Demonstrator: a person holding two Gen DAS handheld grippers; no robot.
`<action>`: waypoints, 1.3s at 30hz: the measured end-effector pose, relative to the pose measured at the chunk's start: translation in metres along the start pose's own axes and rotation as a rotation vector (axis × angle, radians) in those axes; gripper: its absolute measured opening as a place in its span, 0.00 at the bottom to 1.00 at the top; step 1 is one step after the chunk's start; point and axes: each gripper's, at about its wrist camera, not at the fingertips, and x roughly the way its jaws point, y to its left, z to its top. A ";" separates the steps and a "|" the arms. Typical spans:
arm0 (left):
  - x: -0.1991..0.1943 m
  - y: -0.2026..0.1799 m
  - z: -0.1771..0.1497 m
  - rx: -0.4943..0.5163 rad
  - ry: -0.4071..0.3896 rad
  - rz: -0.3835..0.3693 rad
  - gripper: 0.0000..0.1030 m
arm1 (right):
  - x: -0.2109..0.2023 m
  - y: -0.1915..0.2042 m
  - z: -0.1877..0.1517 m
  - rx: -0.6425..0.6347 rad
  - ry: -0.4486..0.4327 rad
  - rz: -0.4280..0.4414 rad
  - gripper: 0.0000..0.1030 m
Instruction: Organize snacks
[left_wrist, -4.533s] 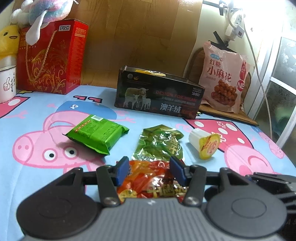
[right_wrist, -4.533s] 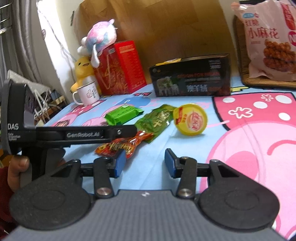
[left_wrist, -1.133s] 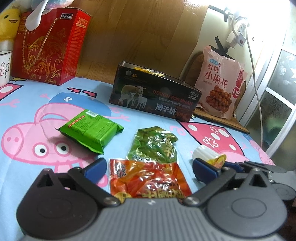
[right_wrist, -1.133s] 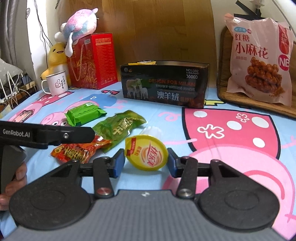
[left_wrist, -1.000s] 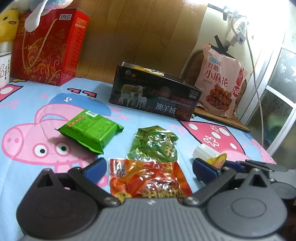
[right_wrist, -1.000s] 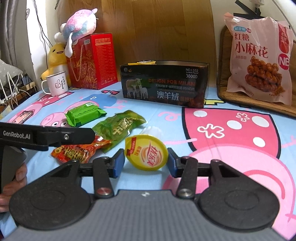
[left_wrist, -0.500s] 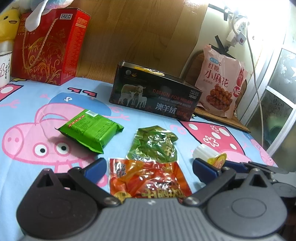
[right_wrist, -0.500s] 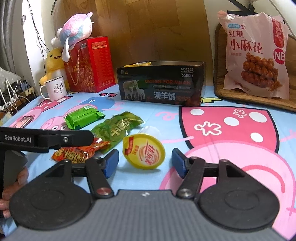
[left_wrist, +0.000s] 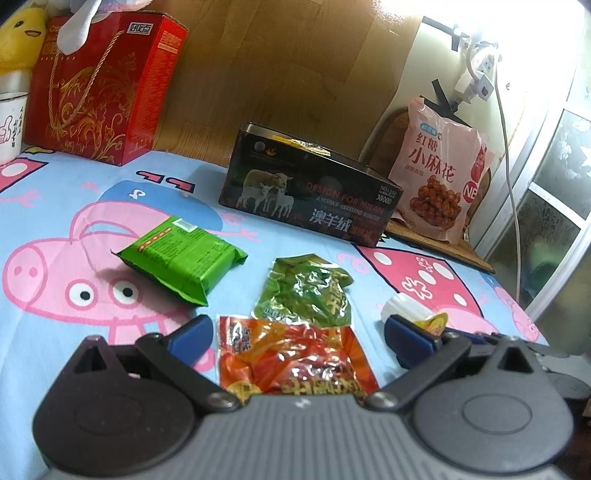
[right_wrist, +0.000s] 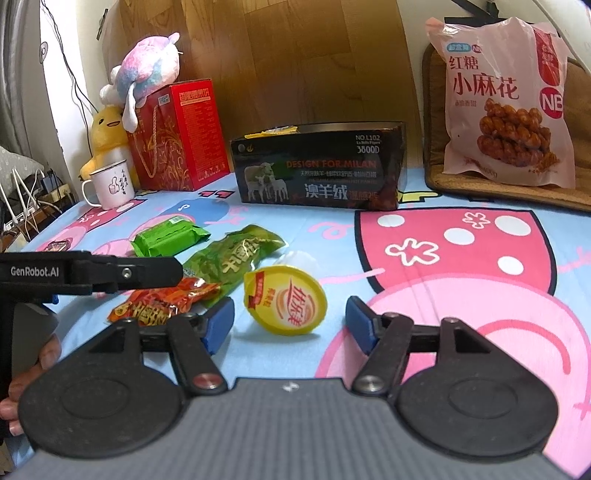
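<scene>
The cartoon-print cloth (right_wrist: 461, 258) covers the whole lower part of both views, with open room on its pink patch at the right. The black box (right_wrist: 317, 170), open at the top, stands at centre back against the wooden wall, and seems the likely home for the snacks. Upper left is a red gift bag (right_wrist: 177, 136); upper right leans a pink snack bag (right_wrist: 502, 99). In front of the box lie a green packet (left_wrist: 181, 254), a crinkled green pouch (left_wrist: 306, 291) and a red pouch (left_wrist: 291, 358), the two pouches touching.

The jelly cup (right_wrist: 286, 301) lies on its side at lower centre of the right view, its yellow lid facing the camera. The right gripper (right_wrist: 290, 325) has just been opening; its fingers stand spread either side of the cup, not touching it. The left gripper (left_wrist: 299, 339) is spread wide too, with the red pouch between its fingers but unpinched.

Risks, as I judge them: the round cup could roll away if a finger nudges it. The two grippers sit close together at lower right of the left view, so a sideways move might knock them. The pouches are slippery and could slide off together.
</scene>
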 end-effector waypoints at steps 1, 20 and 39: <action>0.000 0.000 0.000 -0.003 -0.001 -0.002 1.00 | 0.000 0.000 0.000 0.001 0.000 0.001 0.67; 0.000 0.000 0.000 -0.005 -0.001 -0.003 1.00 | 0.000 -0.002 0.001 0.006 0.001 0.007 0.68; -0.006 -0.043 0.008 0.126 -0.020 -0.154 0.96 | -0.002 -0.003 0.000 0.007 0.001 0.021 0.69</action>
